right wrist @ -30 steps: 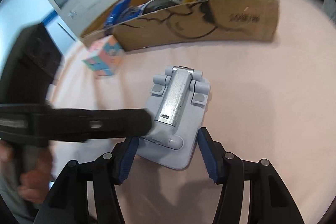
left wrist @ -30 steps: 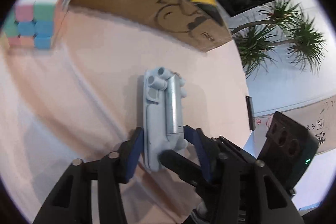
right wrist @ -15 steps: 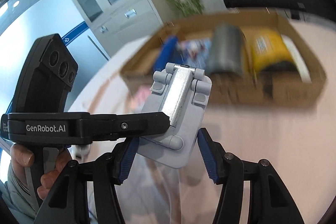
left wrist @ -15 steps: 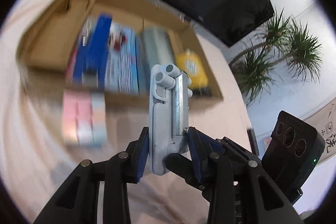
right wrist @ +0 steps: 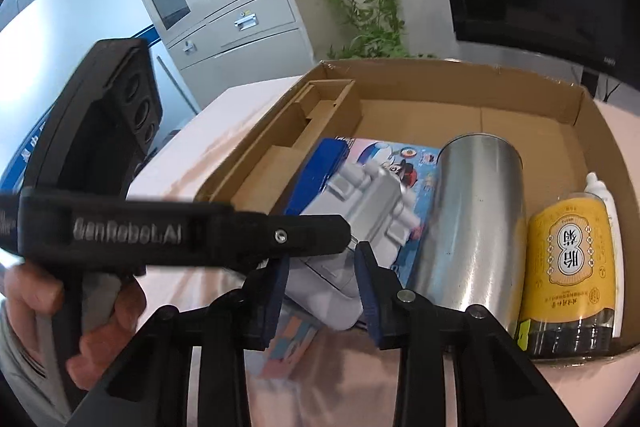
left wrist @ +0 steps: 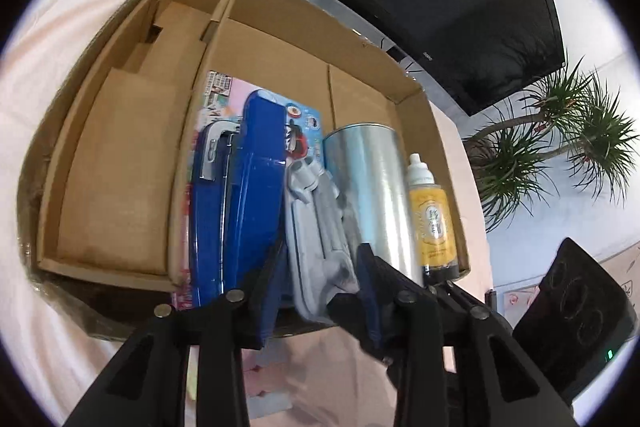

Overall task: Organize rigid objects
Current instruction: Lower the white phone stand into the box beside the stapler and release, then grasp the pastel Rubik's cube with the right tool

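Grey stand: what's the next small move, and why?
Probably lower the grey stand straight down between the blue packaged item and the steel tumbler. The left tongs and right tongs hold it just above the cardboard box, with the right jaws closing on it.

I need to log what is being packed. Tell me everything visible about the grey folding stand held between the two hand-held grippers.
The grey plastic folding stand is a flat rectangular plate with a brushed-metal arm folded along its middle and round hinge knuckles at both ends. It is folded shut, lifted and tilted over the near edge of the open cardboard box, between the blue case and the steel tumbler. The left hand-held gripper clamps its near end; the right hand-held gripper is closing, its pads at the stand's sides.
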### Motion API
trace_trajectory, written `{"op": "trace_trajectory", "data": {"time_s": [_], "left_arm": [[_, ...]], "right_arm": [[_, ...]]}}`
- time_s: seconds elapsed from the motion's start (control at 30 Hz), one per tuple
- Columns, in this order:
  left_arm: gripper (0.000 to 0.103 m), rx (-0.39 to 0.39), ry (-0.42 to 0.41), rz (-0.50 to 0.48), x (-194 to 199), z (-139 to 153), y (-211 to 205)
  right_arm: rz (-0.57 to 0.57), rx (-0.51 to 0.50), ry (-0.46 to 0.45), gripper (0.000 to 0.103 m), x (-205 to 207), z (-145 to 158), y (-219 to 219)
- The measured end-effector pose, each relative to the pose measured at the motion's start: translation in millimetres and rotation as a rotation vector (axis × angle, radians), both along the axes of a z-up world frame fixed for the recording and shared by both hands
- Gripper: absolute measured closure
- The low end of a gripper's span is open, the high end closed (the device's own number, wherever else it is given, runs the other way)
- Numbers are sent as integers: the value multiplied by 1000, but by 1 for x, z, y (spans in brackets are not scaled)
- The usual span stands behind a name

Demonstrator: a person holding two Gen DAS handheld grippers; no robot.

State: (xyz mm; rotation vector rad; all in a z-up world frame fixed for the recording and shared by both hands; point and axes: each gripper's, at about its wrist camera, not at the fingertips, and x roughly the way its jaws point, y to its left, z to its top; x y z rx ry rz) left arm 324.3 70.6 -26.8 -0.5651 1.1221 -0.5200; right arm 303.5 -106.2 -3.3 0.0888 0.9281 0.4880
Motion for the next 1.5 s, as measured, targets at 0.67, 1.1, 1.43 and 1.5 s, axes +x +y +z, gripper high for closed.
{"op": "trace_trajectory", "data": {"time_s": [0.67, 1.1, 1.43, 1.5], "left_arm": [[15, 342, -367, 219, -129, 92, 72], [15, 374, -293, 426, -254, 128, 172], [21, 173, 13, 385, -272, 3, 166], [21, 168, -33, 355, -261, 9, 152]], "right_arm": [[-92, -40, -264, 2, -77, 26, -21], [67, 85, -311, 14, -148, 52, -4], [176, 60, -185, 2, -173, 22, 34], [100, 16, -120, 2, -152, 12, 30]]}}
